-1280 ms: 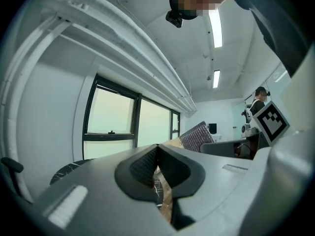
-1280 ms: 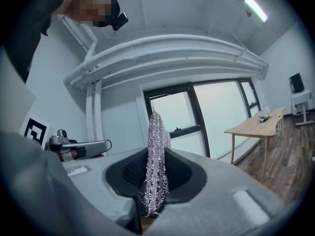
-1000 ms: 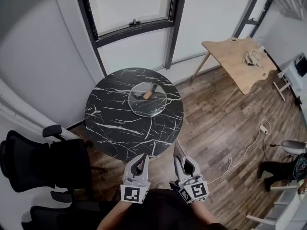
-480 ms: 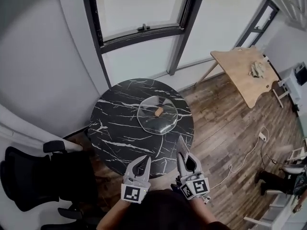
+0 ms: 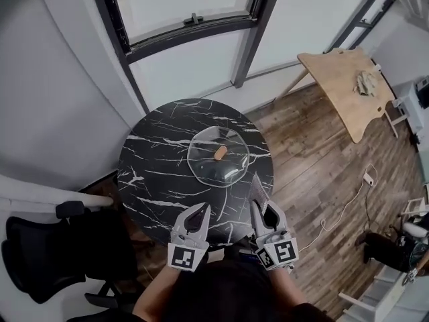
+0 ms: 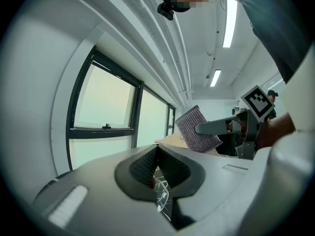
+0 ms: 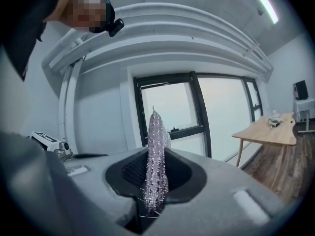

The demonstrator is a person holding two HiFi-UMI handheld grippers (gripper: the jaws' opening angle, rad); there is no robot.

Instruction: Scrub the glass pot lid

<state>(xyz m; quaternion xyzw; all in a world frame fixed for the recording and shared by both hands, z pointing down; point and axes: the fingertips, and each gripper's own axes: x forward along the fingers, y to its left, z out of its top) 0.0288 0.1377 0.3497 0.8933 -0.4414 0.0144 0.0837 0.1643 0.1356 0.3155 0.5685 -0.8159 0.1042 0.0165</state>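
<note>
The scrubbing had not started at this moment, judging by how things lay. The glass pot lid (image 5: pixel 219 156) rested flat on the round black marble table (image 5: pixel 151 180), toward the side nearer the window (image 5: pixel 181 5), with its brown knob (image 5: pixel 220 152) on top and nothing touching it. Both grippers were held low in front of the person, at the near edge of the table and well apart from the lid. The right gripper (image 5: pixel 263 208) had its jaws clamped on a silvery mesh scrubbing cloth (image 7: pixel 156 132), which stood up edge-on between the pads and stuck out past the tips. The left gripper view showed the same cloth as a flat grey square off to its right. The left gripper (image 6: pixel 156 150) had its jaws closed together with nothing gripped; only a sliver of the marbled tabletop showed through the slit below the pads. So the tool was in hand and the lid was in reach, but every part of the job itself was left: bringing the cloth to the glass, probably steadying the lid with the empty left gripper, and rubbing across its surface. Whether the lid was dirty or wet could not be told from this far off. A wooden desk (image 5: pixel 348 86) and a black office chair (image 5: pixel 47 247) stood clear of the work.
</note>
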